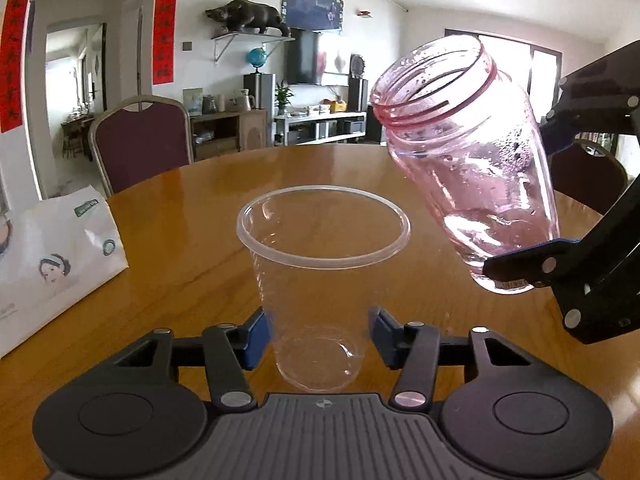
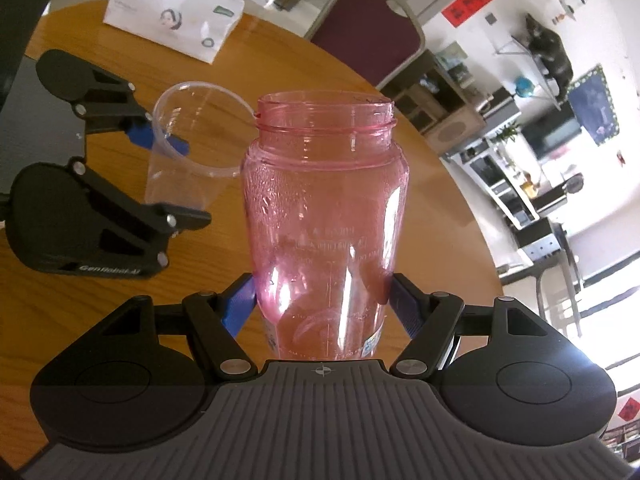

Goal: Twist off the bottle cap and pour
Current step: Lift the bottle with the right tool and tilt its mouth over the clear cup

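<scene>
1. Bottle (image 1: pixel 468 160), pink, cap off, hangs tilted w/ mouth leaning toward clear cup (image 1: pixel 322 280), just right of it.
2. R gripper (image 2: pixel 322 304) clenched on bottle's lower body.
3. L gripper (image 1: pixel 320 338) pads flank cup base; can't tell if gripping.
4. Cup upright on wooden table (image 1: pixel 180 240); tissue pack (image 1: pixel 56 256) far left.

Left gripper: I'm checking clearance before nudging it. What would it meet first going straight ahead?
The clear plastic cup, already standing between the left gripper's fingers. Beyond it lies bare table; the tilted pink bottle hangs off to the right.
</scene>
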